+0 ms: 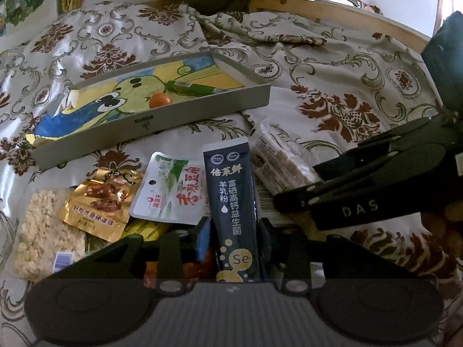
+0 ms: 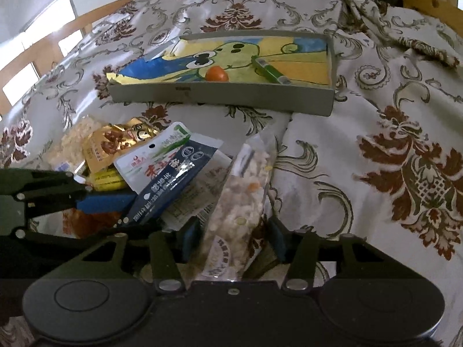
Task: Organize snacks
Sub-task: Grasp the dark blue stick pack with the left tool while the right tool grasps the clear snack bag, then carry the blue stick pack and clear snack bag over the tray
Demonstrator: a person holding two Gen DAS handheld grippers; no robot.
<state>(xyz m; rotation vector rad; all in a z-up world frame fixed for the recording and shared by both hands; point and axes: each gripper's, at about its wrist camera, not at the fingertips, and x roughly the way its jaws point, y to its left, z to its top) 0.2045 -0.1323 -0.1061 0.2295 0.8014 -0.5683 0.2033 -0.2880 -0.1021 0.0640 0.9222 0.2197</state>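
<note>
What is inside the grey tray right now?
In the grey tray: a small orange fruit and a green stick packet, lying on a cartoon drawing. The near wall hides the front floor strip.
</note>
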